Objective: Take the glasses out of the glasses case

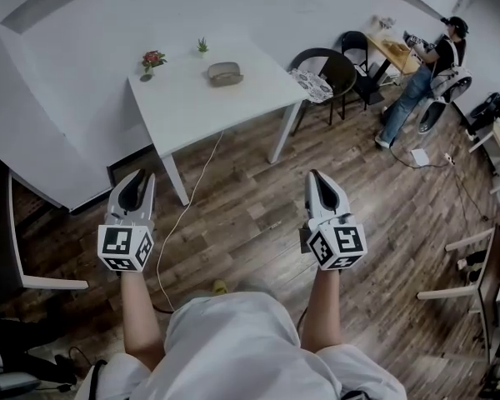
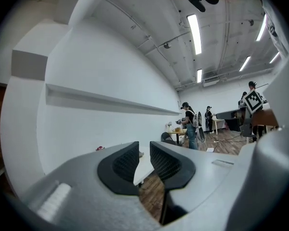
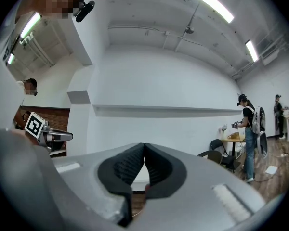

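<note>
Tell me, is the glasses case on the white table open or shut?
Shut, it seems: the glasses case lies on the white table as one closed oval, lid down, no gap showing.

txt: none legible | signs/nos: none (left gripper (image 1: 138, 176) cube = pattern only)

The person is wearing a pale shirt (image 1: 233, 340) with short sleeves, which are leaving the forearms bare. The left gripper (image 1: 140, 176) and right gripper (image 1: 316, 176) are each showing a smooth grey shell that is narrowing to a dark-lined tip. Each is bearing a white cube (image 1: 125, 248) printed with black square markers. Black ribbed pads (image 2: 123, 165) are lining the jaws.
</note>
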